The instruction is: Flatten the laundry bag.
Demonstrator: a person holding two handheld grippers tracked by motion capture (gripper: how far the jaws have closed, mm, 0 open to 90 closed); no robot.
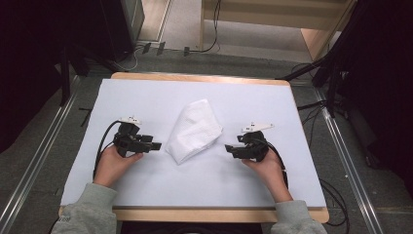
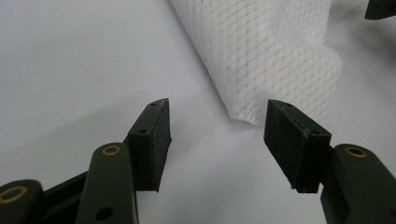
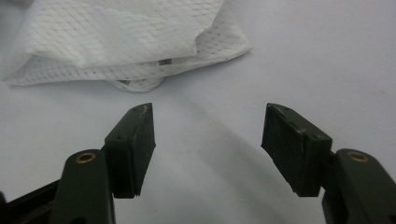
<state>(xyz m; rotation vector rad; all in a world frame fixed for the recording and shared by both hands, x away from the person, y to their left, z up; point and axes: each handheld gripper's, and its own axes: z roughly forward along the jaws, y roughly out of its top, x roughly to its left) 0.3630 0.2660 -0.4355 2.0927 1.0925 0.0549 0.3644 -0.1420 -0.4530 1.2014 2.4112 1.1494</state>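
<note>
I am counting one folded white mesh cloth (image 1: 195, 130) lying on the surface (image 1: 195, 92), and it is the only loose item there. I am counting one white sheet (image 1: 146, 180) covering that surface. I am seeing two claws: the left claw (image 1: 155, 146) and the right claw (image 1: 228, 147), one in each of the person's two hands, the left hand (image 1: 113, 165) and the right hand (image 1: 265, 165). Each claw is showing two black jaws, so four jaws in all, and each pair is standing apart with nothing between. Two grey sleeves are coming in at the bottom edge. Each claw is trailing one black cable, making two.
</note>
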